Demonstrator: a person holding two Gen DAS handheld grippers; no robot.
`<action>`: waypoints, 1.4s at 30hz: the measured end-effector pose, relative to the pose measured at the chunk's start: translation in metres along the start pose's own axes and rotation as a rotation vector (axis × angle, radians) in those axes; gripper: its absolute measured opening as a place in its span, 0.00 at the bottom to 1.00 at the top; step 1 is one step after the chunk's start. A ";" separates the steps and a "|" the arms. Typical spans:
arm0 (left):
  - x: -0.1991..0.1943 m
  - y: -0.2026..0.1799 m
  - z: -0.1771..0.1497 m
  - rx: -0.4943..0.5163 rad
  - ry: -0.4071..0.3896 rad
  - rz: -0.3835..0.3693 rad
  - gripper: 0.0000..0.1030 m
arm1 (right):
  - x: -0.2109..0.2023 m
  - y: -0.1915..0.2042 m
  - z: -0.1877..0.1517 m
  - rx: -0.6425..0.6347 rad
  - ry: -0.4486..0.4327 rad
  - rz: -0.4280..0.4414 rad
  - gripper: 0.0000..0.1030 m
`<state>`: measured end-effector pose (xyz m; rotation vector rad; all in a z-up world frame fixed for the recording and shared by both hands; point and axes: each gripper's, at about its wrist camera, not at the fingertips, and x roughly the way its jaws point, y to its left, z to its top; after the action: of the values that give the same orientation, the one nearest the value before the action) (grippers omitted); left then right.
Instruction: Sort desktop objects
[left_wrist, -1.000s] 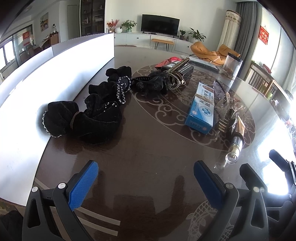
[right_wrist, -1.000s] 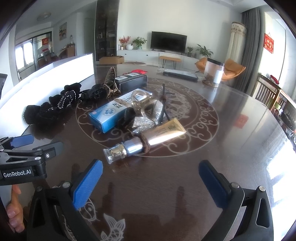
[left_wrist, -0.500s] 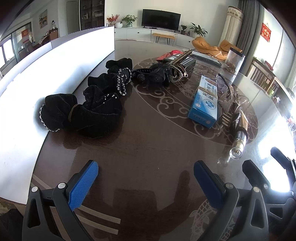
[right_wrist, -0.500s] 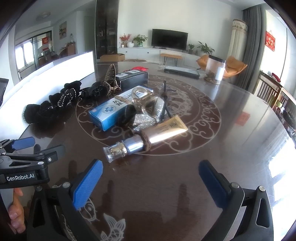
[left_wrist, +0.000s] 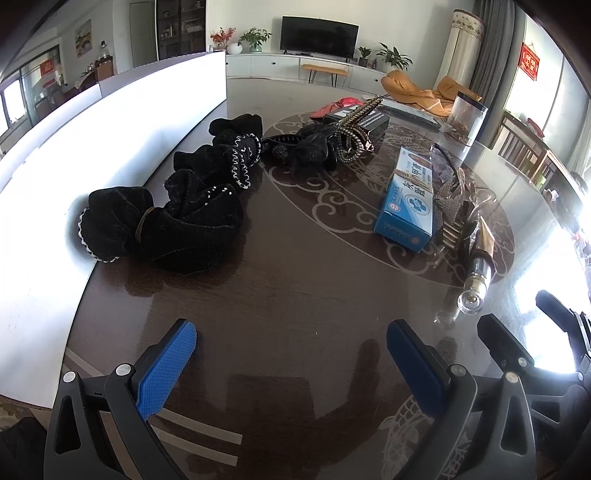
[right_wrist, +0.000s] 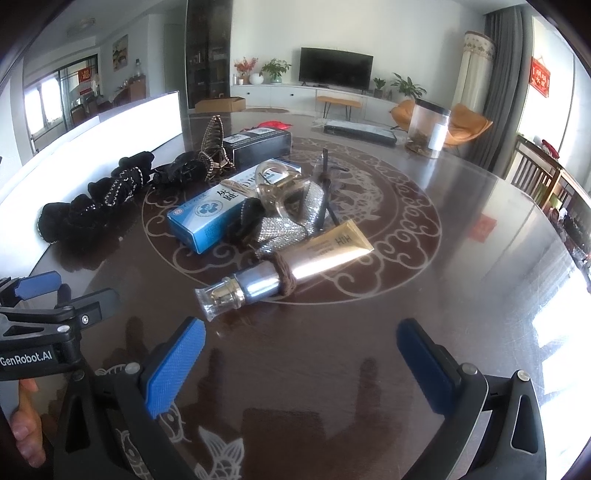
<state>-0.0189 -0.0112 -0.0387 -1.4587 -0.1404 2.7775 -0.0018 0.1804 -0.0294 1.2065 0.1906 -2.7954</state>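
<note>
Objects lie on a dark round table (left_wrist: 295, 295). Black velvet scrunchies (left_wrist: 173, 221) sit at the left, also in the right wrist view (right_wrist: 92, 206). A blue medicine box (left_wrist: 410, 199) (right_wrist: 214, 210) lies mid-table beside a sparkly silver hair clip (right_wrist: 284, 221) and a gold cosmetic tube (right_wrist: 291, 269) with a brown hair tie around it. A black box (right_wrist: 258, 146) and a beaded hair clip (left_wrist: 354, 136) lie further back. My left gripper (left_wrist: 291, 354) is open and empty, short of the scrunchies. My right gripper (right_wrist: 301, 354) is open and empty, just short of the tube.
A white board (left_wrist: 74, 147) runs along the table's left edge. A clear jar (right_wrist: 428, 127) and a flat dark object (right_wrist: 358, 131) stand at the far side. The left gripper shows in the right wrist view's lower left (right_wrist: 48, 314). Chairs stand at the right.
Both grippers have crept slightly forward toward the objects, so these look a little nearer. Both stay open; nothing on the table has moved.
</note>
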 end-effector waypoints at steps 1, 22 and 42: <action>0.000 0.000 0.000 0.002 0.001 0.001 1.00 | 0.000 0.000 0.000 0.001 0.002 0.002 1.00; 0.000 -0.001 -0.001 0.017 0.008 0.004 1.00 | 0.008 0.000 0.002 0.006 0.049 0.036 1.00; -0.001 0.002 -0.002 0.006 0.008 -0.015 1.00 | 0.039 0.005 0.023 -0.033 0.155 0.110 1.00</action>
<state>-0.0166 -0.0129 -0.0389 -1.4612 -0.1427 2.7573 -0.0445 0.1708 -0.0422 1.3817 0.1750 -2.5970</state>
